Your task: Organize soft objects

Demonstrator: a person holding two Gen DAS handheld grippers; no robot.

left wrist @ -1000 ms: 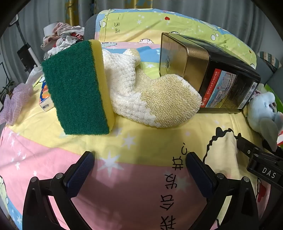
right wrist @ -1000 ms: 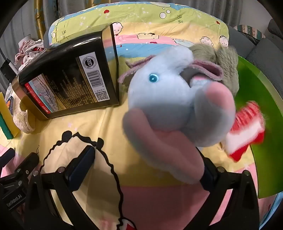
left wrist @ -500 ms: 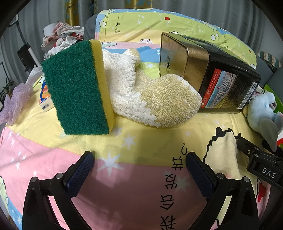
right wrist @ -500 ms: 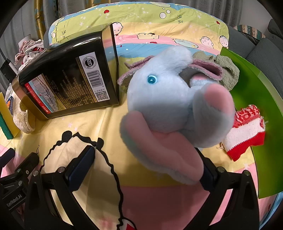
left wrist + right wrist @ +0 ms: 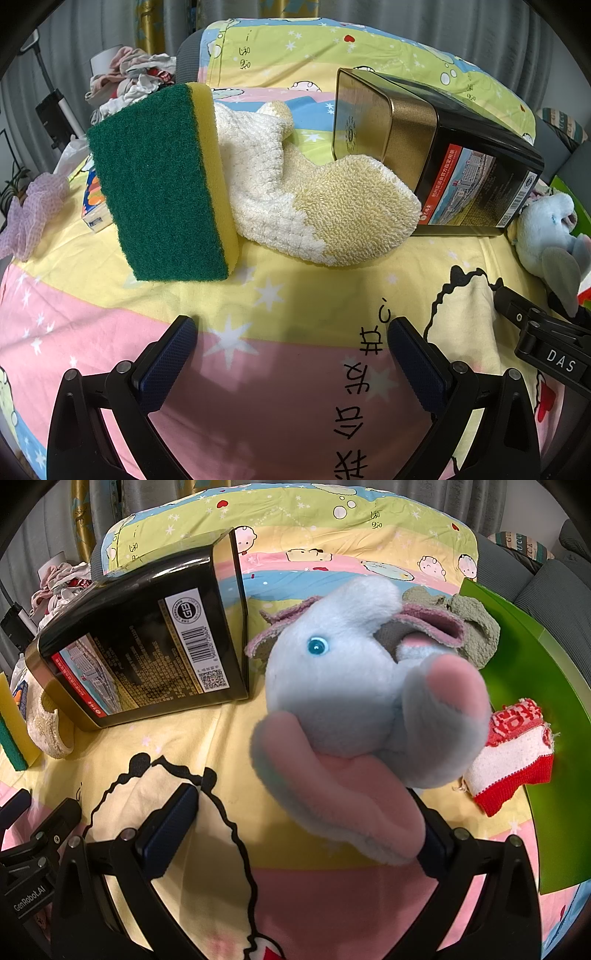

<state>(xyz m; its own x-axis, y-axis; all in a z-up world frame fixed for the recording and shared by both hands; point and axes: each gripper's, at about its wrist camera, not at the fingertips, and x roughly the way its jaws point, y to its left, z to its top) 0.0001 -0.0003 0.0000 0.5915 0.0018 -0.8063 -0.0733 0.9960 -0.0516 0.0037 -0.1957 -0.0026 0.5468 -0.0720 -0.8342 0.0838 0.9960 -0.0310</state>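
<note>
Right gripper [image 5: 299, 823] is at the plush light-blue elephant toy with pink ears and feet [image 5: 354, 701], which sits on the cartoon-print bedsheet [image 5: 229, 738] near its right edge, just beside the flat green tray [image 5: 524, 686] holding a red-and-white knitted cloth [image 5: 513, 757] and a grey-green fuzzy cloth [image 5: 469, 624]. Step in hand looks like getting the elephant onto the tray with the other soft items. To do it well: grip the body or a foot deep between the pads, not loose fur, lift clear of the sheet, carry right, set it on bare tray without shoving the knitted cloth off. Right jaws stand wide apart; the left finger is bare over the sheet, the right finger is hidden under the toy's pink foot, touching it, so no real grasp yet as far as I can judge. Left gripper [image 5: 291, 350] hangs over the near middle of the sheet, jaws spread wide, holding nothing, touching nothing. Ahead of it lie a green-and-yellow scrub sponge [image 5: 162, 184], tilted on edge and leaning against a cream and white fluffy mitt [image 5: 314, 199], with a black-and-gold rectangular tin [image 5: 436, 158] on its side just behind; mitt touches the tin's mouth.
</note>
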